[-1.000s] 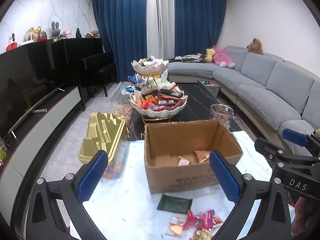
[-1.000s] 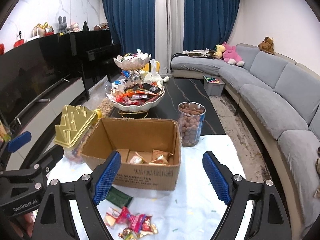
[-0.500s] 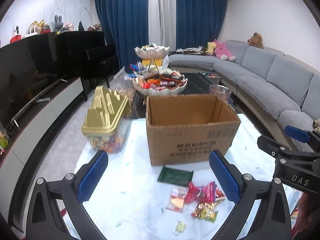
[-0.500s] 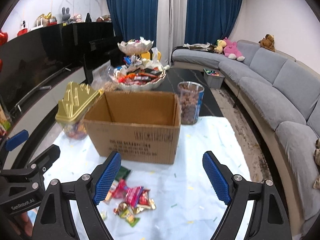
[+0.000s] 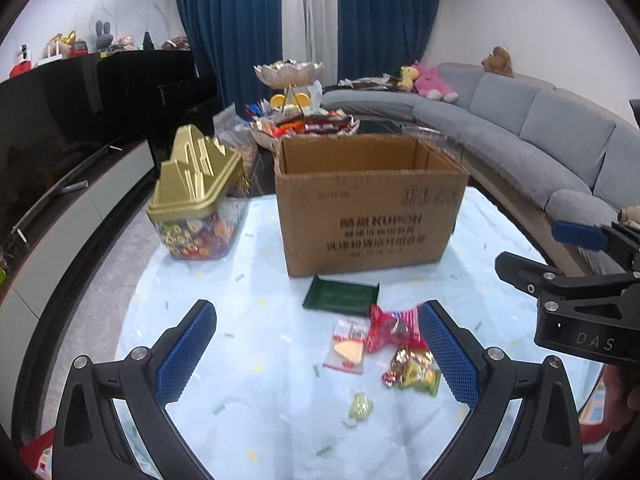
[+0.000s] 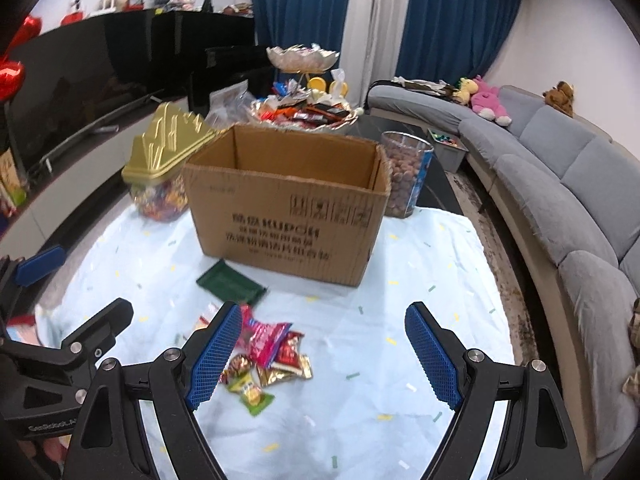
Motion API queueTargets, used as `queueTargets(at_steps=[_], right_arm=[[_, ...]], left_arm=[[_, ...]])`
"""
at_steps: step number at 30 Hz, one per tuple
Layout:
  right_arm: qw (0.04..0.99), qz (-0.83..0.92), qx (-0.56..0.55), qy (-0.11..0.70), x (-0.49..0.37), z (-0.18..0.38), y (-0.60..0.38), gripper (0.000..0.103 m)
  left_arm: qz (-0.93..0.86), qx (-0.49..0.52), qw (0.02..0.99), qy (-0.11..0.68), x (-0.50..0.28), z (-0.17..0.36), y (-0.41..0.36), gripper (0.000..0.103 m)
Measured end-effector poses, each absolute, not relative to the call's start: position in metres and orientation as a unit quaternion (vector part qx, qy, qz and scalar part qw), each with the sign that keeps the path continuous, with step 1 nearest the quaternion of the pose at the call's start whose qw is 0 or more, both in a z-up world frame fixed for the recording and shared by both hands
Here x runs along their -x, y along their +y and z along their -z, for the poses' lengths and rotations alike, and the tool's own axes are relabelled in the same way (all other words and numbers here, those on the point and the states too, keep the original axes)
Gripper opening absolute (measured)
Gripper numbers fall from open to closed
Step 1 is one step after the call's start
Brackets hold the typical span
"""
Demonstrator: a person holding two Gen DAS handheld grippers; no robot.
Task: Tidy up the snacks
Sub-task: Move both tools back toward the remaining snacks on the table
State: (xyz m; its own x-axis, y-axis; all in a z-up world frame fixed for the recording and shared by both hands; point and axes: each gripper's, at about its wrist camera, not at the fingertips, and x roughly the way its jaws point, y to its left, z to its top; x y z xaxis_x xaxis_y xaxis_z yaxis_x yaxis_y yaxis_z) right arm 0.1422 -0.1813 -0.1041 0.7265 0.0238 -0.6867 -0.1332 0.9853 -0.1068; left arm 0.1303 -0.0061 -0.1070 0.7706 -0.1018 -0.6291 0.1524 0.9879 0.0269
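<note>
I see a plain brown cardboard box (image 5: 370, 204) printed with black lettering, on a pale blue cloth (image 5: 248, 320) flecked with small green and yellow dashes. My black grippers (image 5: 318, 350) carry blue cross-hatched pads (image 6: 214, 356). In front lie a dark green flat tray (image 5: 340, 295), a red-and-pink snack packet (image 6: 262, 338) and a gold foil one (image 6: 286, 372). The clear candy jar's peaked lid (image 5: 196, 172) is gold; the curtains (image 5: 236, 24) are deep blue.

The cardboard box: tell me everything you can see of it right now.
The cardboard box is brown corrugated card, open-topped, with black print on its near face. It stands upright on the pale blue cloth. From these low views its contents are hidden. A dark green tray lies just before its near base, seemingly touching it. A gold-lidded candy jar stands apart on one side, a clear jar of brown nuts behind the other corner.
</note>
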Motion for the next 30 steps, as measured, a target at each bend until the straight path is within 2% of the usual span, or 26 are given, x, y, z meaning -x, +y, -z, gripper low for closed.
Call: queueTargets(at_steps=[8,20,30], right_arm=[[0.912,-0.063,0.081,0.397,-0.146,0.127,-0.176,0.083],[0.891,-0.086,0.085,0.438,-0.152,0.162,-0.173,0.07],[0.874,-0.14,0.117,0.451,-0.147,0.184,-0.158,0.055]], left_arm=[[0.071,-0.04,0.93,0.359,-0.132,0.13,-0.007,0.101],[0.091,-0.061,0.908,0.405,-0.132,0.166,-0.018,0.091],[0.114,-0.1,0.887,0.436,-0.13,0.196,-0.029,0.072]])
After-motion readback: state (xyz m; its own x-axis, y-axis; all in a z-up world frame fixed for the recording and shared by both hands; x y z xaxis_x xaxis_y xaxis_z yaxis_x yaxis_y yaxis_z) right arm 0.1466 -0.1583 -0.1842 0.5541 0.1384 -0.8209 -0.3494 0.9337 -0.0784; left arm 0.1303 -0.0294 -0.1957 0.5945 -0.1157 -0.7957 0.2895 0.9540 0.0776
